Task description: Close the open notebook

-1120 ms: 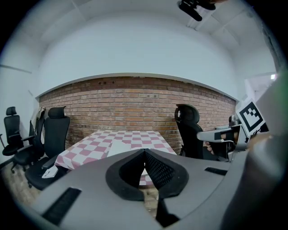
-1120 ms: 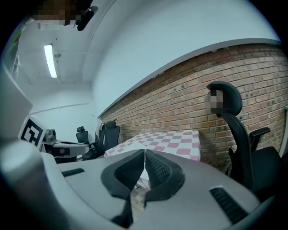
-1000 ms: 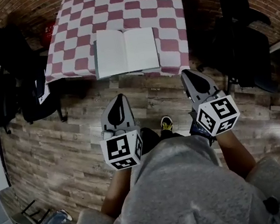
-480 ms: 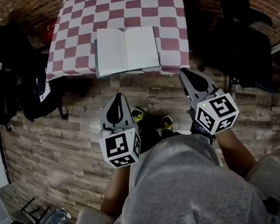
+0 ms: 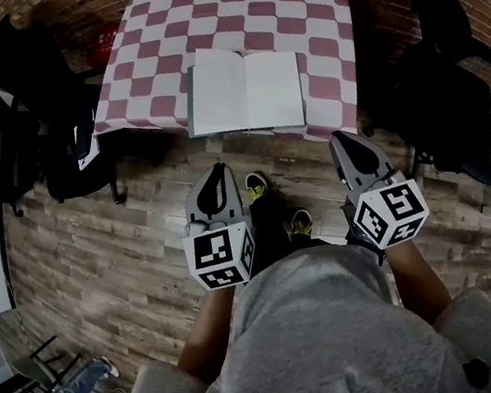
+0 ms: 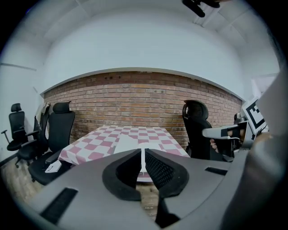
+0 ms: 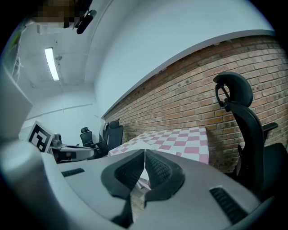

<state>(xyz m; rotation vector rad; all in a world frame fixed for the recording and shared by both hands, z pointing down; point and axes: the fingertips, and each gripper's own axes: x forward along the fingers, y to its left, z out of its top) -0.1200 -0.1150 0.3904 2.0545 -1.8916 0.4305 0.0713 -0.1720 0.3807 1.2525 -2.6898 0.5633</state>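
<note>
Notebook (image 5: pixel 245 95): lying open and flat, blank pages up, right at the near edge of the checkered surface (image 5: pixel 305 1), roughly mid-width.
Left hand-held gripper (image 5: pixel 215 179): jaws pinched down to a thin slit, nothing between them; held over the wooden floor (image 5: pixel 96 255) just short of the surface, nose aimed at it.
Right hand-held gripper (image 5: pixel 348 140): same deal, narrow and empty; close to the surface's near right corner, not touching.
Office chairs (image 5: pixel 448 89): black, parked on both sides of the surface.
Brick wall (image 6: pixel 135 99): straight behind the surface.
</note>
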